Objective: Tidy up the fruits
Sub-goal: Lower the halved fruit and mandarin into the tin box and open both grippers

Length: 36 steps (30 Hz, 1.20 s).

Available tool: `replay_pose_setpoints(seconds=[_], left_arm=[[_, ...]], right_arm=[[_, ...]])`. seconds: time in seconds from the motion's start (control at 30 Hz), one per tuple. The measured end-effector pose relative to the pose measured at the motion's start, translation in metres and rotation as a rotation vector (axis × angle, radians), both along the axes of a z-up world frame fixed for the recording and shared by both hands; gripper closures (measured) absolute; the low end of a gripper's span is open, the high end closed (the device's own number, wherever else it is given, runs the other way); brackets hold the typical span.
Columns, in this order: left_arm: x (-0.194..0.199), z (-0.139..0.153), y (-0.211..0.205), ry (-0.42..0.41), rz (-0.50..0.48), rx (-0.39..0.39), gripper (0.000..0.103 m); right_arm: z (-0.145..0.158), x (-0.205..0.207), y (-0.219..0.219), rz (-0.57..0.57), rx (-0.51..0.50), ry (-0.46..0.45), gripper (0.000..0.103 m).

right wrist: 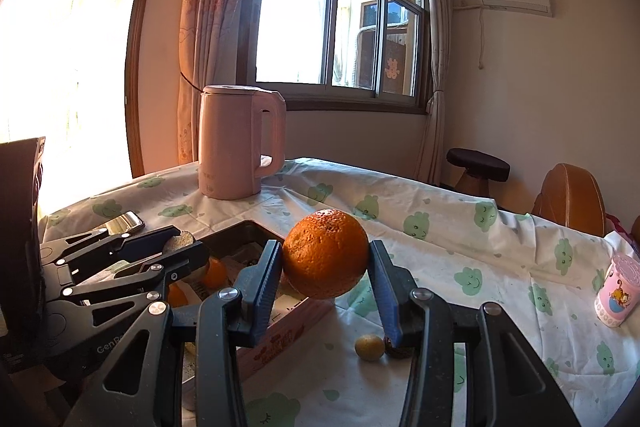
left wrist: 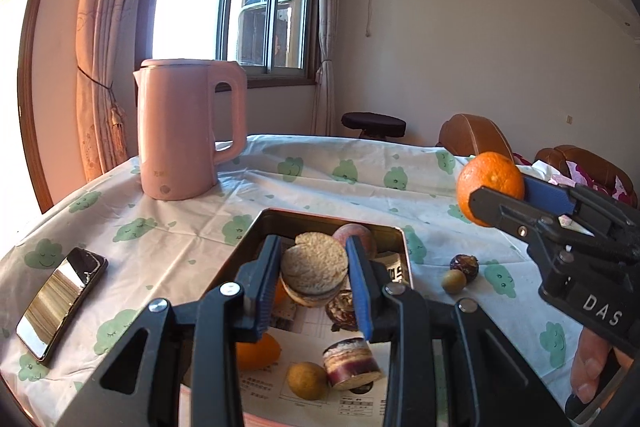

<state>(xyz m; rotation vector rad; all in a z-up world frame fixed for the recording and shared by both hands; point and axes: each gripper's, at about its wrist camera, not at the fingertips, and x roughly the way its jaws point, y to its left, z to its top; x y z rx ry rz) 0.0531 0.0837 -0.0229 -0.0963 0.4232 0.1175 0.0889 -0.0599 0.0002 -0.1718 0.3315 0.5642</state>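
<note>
My left gripper (left wrist: 313,241) is shut on a round sugarcane piece (left wrist: 314,271) with a tan cut face and holds it over the open tin box (left wrist: 256,239). The box holds an orange (left wrist: 256,349), a yellow-green fruit (left wrist: 306,379), another cane piece (left wrist: 352,363) and a reddish fruit (left wrist: 354,237). My right gripper (right wrist: 325,247) is shut on a big orange (right wrist: 326,259), in the air beside the box's pink wall (right wrist: 288,323). On the cloth below lie a small yellow-green fruit (right wrist: 370,347) and a dark fruit (left wrist: 465,265).
A pink kettle (left wrist: 184,131) stands behind the box. A phone (left wrist: 60,303) lies at the left table edge. A pink cup (right wrist: 618,291) stands at the far right. A stool (right wrist: 478,163) and brown chairs (right wrist: 570,195) line the table's far side.
</note>
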Motion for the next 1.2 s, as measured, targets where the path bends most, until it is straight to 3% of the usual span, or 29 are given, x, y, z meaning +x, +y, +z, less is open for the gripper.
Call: replay_pose_setpoints(seconds=[1.2], left_arm=[[0.016, -0.016, 0.036, 0.105, 0.038, -0.04, 0.068]], right_arm=[[-0.038, 0.023, 0.069, 0.061, -0.118, 0.103, 0.057]])
